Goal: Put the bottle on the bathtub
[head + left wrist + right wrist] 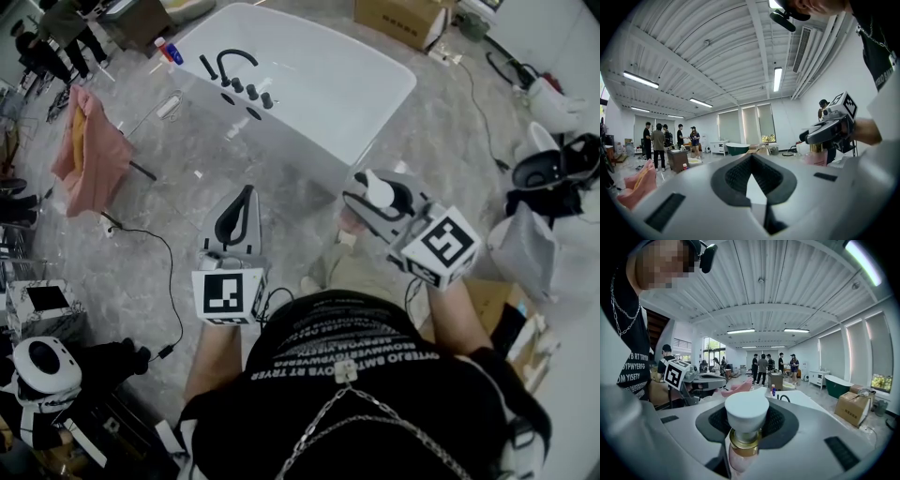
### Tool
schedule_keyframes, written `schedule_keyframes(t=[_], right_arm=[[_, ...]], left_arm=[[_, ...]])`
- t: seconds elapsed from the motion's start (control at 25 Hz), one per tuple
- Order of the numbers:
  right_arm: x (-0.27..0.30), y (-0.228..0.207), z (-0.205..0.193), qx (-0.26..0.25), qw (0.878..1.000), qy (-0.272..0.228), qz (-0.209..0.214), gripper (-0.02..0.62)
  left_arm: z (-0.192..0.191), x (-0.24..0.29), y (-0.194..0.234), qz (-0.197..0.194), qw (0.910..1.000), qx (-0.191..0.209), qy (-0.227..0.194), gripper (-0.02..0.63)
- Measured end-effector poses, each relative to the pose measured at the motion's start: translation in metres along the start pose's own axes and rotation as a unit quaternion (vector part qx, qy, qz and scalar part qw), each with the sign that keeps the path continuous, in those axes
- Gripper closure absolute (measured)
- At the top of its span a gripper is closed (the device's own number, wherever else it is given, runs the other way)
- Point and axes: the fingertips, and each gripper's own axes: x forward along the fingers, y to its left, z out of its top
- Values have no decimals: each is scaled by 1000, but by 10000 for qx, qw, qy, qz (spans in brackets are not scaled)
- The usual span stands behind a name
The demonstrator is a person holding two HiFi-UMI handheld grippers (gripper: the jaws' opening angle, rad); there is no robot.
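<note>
In the head view the white bathtub [319, 80] lies ahead on the grey floor, with a black faucet [234, 62] on its near-left rim. My right gripper [373, 192] is held in the air short of the tub, shut on a pink bottle [740, 459] with a white cap [746, 411] and a gold collar. The cap pokes up between the jaws. My left gripper [246, 193] hovers to the left at about the same height, jaws together with nothing between them. The left gripper view shows the right gripper [833, 129] carrying the bottle [816, 157].
A pink cloth [89, 145] hangs on a rack left of the tub. A small red and blue bottle [171, 52] stands at the tub's far-left corner. Cardboard box [398, 19] beyond the tub, bags [553, 169] at right, a cable [164, 253] on the floor, people [56, 37] far left.
</note>
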Motion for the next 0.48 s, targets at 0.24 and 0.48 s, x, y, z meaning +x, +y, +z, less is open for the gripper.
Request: schedule_keyframes(t=[0.24, 0.48], right_arm=[[17, -15, 10, 96, 9994, -198, 251, 474], [47, -50, 15, 68, 9994, -155, 308, 474]], left_arm=[[-2, 12, 17, 236, 9996, -43, 150, 604], [1, 51, 30, 221, 9995, -60, 205, 604]])
